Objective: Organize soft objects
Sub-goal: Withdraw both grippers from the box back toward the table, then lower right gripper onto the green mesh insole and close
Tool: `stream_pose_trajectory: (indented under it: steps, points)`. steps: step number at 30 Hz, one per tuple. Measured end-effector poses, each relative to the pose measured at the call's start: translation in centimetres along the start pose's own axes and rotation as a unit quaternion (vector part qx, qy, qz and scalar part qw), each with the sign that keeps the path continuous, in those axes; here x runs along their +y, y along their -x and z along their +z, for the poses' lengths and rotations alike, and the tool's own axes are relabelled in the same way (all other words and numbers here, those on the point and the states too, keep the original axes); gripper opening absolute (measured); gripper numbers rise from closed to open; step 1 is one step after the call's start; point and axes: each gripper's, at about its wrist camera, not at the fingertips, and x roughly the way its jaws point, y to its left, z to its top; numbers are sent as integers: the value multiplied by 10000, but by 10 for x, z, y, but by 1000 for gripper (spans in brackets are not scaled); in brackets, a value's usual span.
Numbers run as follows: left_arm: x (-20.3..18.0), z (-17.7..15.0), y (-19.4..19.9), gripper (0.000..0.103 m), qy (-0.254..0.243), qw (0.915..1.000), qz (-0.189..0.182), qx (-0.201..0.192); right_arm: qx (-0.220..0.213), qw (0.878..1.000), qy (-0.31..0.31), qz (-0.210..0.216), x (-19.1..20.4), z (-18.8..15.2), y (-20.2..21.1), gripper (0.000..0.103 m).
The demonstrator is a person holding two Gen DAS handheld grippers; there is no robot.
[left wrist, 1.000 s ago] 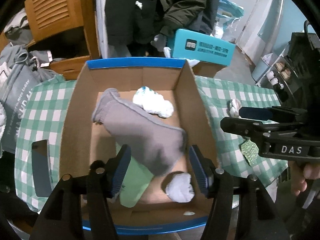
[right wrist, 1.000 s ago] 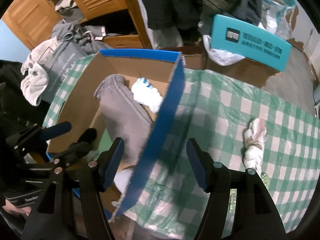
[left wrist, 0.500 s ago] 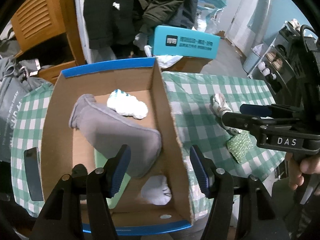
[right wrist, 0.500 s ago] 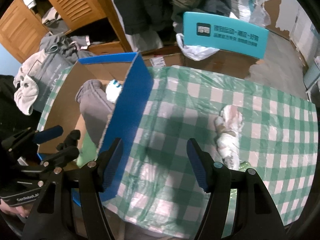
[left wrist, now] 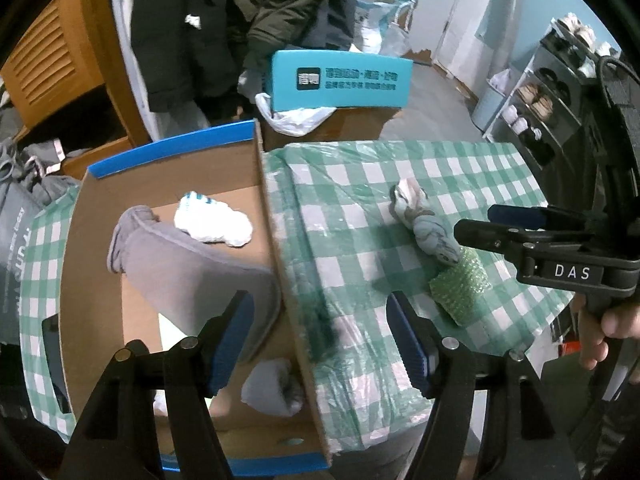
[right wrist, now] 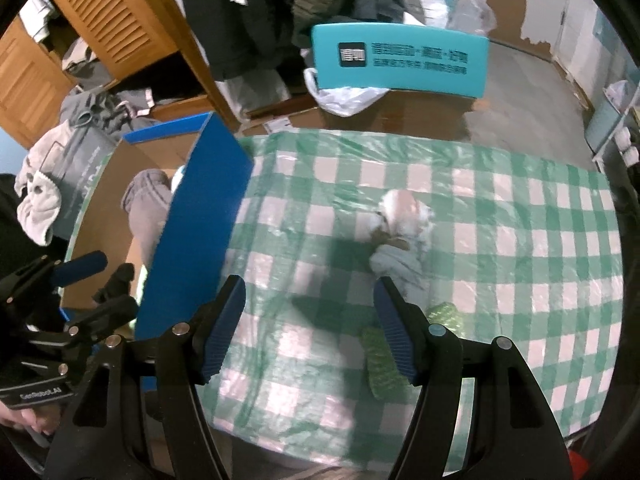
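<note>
A blue-rimmed cardboard box [left wrist: 272,216] stands on the left of the checked table. In it lie a grey sock [left wrist: 192,260], a white-and-teal bundle [left wrist: 214,222] and a whitish ball [left wrist: 272,388]. A pale rolled cloth [left wrist: 424,222] lies on the table to the right, also in the right wrist view [right wrist: 400,232], with a green bubble-wrap piece [left wrist: 460,288] just in front of it. My left gripper [left wrist: 320,340] is open and empty, straddling the box's right wall. My right gripper [right wrist: 310,328] is open and empty above the cloth-covered table, left of the rolled cloth.
The green-white checked tablecloth [right wrist: 500,208] covers the table. A teal box [right wrist: 400,62] on a carton stands behind it. Dark coats hang at the back, wooden louvred doors [right wrist: 108,20] at the left, a shoe rack [left wrist: 552,92] at the right.
Both grippers have moved right, away from the box's middle toward the open table. The rolled cloth and bubble wrap have come closer to the centre of view. Nothing was picked up.
</note>
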Motion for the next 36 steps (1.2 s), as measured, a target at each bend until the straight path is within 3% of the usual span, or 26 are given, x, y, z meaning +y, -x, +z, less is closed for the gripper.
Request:
stream_pose_trajectory:
  steps: [11, 22, 36]
  points:
    - [-41, 2, -15, 76, -346, 9992, -91, 154, 92, 9991, -359, -194, -46, -16, 1, 68]
    - [-78, -4, -42, 76, -612, 9968, -178, 486, 514, 9966, -499, -400, -79, -38, -27, 68]
    - [-83, -2, -92, 76, -472, 9951, -26, 863, 1013, 9928, -214, -599, -90, -59, -70, 68]
